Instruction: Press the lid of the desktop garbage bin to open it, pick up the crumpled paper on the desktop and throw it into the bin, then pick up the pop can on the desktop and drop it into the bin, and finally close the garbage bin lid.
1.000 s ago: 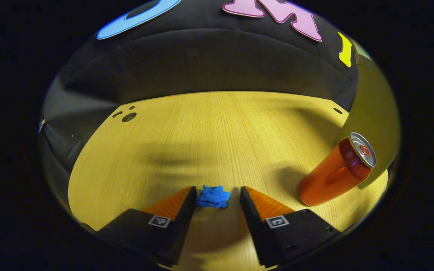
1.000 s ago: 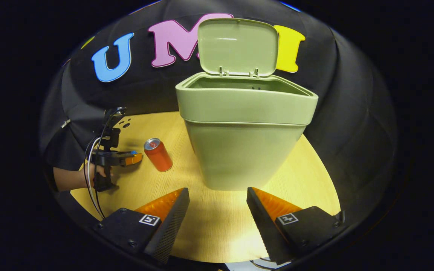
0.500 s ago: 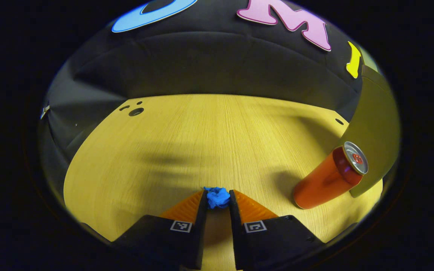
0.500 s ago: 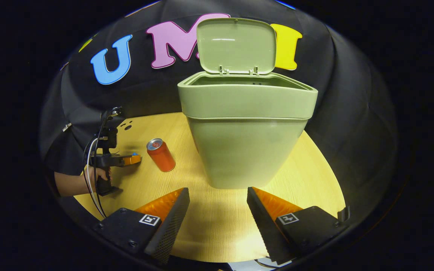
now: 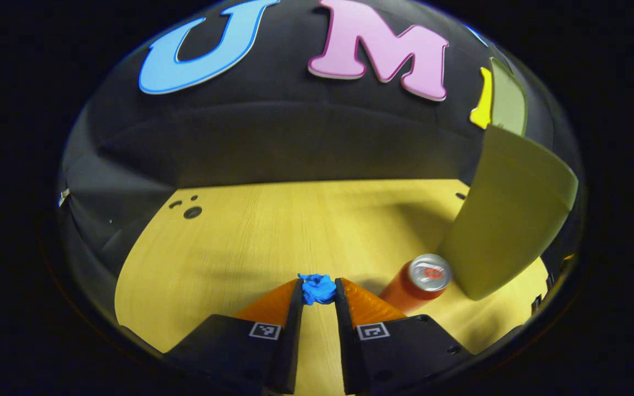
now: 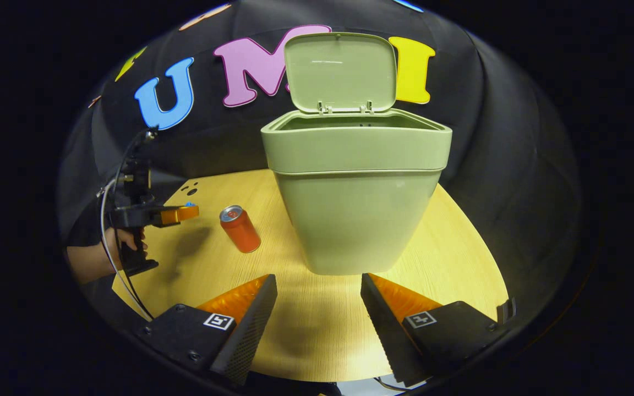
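While the bin (image 6: 356,181) is standing lid-up on the table (image 6: 317,341), the left gripper (image 5: 317,291) is pinching the crumpled paper (image 5: 317,288) above it beside the can (image 6: 240,229); the right gripper (image 6: 318,286) is gaping wide, holding nothing.

Black gripper bodies (image 5: 317,330), square markers

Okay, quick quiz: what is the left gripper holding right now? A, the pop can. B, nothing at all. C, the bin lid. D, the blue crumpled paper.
D: in the left gripper view, the left gripper has both fingers pressed on the blue crumpled paper, while the pop can stands free on the desktop.
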`<act>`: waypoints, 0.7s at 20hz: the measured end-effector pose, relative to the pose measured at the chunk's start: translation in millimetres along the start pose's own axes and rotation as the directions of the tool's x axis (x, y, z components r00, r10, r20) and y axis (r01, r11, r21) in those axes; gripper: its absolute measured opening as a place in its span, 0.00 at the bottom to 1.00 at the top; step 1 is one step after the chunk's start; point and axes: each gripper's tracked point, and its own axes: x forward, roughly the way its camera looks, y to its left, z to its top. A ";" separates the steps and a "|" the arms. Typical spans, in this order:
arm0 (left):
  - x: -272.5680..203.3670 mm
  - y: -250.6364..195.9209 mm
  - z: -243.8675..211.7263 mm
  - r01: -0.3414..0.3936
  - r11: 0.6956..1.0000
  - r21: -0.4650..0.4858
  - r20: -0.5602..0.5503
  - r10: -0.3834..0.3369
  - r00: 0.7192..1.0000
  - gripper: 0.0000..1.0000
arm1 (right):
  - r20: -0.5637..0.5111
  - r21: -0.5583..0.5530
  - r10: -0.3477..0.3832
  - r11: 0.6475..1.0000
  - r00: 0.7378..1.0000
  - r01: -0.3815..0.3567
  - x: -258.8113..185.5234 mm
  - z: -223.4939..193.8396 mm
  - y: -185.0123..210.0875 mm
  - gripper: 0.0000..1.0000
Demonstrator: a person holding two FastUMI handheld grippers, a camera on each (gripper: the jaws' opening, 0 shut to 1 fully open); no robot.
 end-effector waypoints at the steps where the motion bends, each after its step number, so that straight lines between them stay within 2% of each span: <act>1: -9.4 -10.4 13.1 0.019 1.000 -0.004 0.024 -0.019 1.000 0.36 | 0.007 0.002 0.003 1.000 1.000 -0.003 -0.6 1.9 -0.9 0.96; 5: -41.5 -55.8 67.6 0.116 0.993 0.027 0.116 -0.118 0.986 0.36 | 0.026 0.012 0.008 1.000 1.000 -0.008 -2.7 4.1 -5.4 0.98; 7: -57.8 -86.0 96.4 0.177 0.983 0.057 0.158 -0.183 0.970 0.38 | 0.041 0.016 0.001 1.000 0.999 -0.002 -4.7 6.6 -8.9 0.99; 11: -76.1 -150.1 142.6 0.327 0.942 0.074 0.231 -0.335 0.914 0.34 | 0.070 0.016 -0.017 1.000 0.997 0.016 -6.1 11.8 -16.8 0.99; 14: -86.8 -197.8 160.0 0.421 0.899 0.118 0.259 -0.437 0.861 0.34 | 0.079 0.009 -0.030 1.000 0.996 0.030 -10.1 11.0 -21.1 0.99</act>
